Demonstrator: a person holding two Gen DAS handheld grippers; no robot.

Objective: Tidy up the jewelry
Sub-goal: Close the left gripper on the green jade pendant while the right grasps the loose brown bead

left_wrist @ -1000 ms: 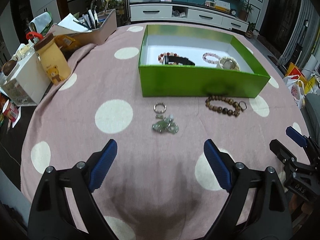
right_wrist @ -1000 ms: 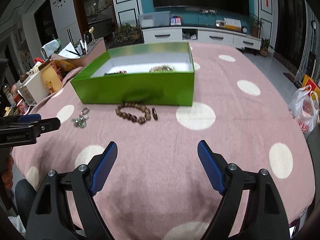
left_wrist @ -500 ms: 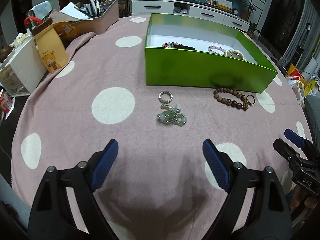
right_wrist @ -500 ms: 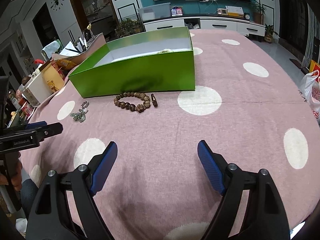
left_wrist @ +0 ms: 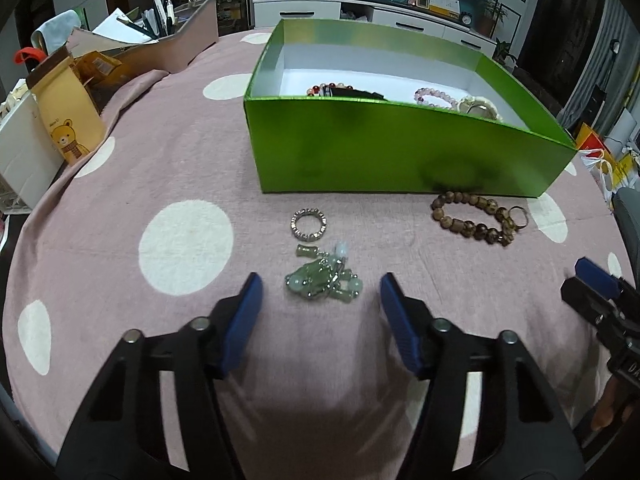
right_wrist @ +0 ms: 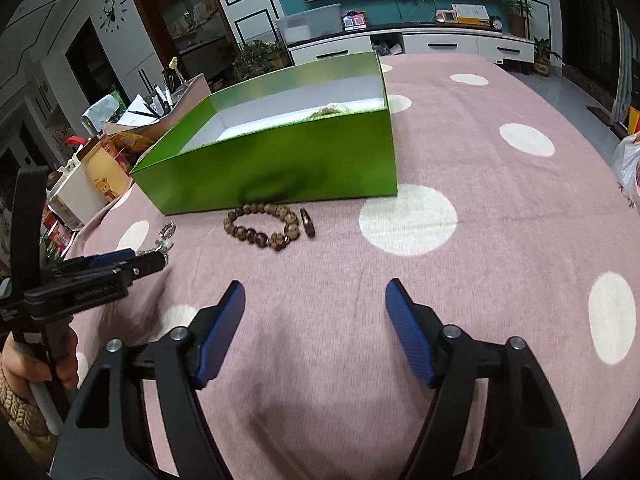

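Observation:
A pale green jade bead piece (left_wrist: 322, 280) lies on the pink dotted cloth, with a silver ring (left_wrist: 309, 224) just beyond it. My left gripper (left_wrist: 320, 286) straddles the jade piece; its jaws are closing, with the blue pads apart from it on both sides. A brown bead bracelet (right_wrist: 260, 226) and a small dark ring (right_wrist: 307, 222) lie before the green box (left_wrist: 400, 160). My right gripper (right_wrist: 316, 286) hovers short of the bracelet, jaws closing with nothing between them. Bead bracelets (left_wrist: 434, 96) and a watch (left_wrist: 478, 106) lie inside the box.
A bear-printed paper bag (left_wrist: 66, 120), a white box (left_wrist: 20, 152) and a tray of pens (left_wrist: 176, 40) crowd the table's left edge. A plastic bag (right_wrist: 628, 168) hangs off the right side. A person's hand (right_wrist: 24, 368) holds the left gripper's handle.
My left gripper has come forward and down over the jade piece, and its jaws have narrowed around it. My right gripper has edged toward the brown bracelet, its jaws a little narrower.

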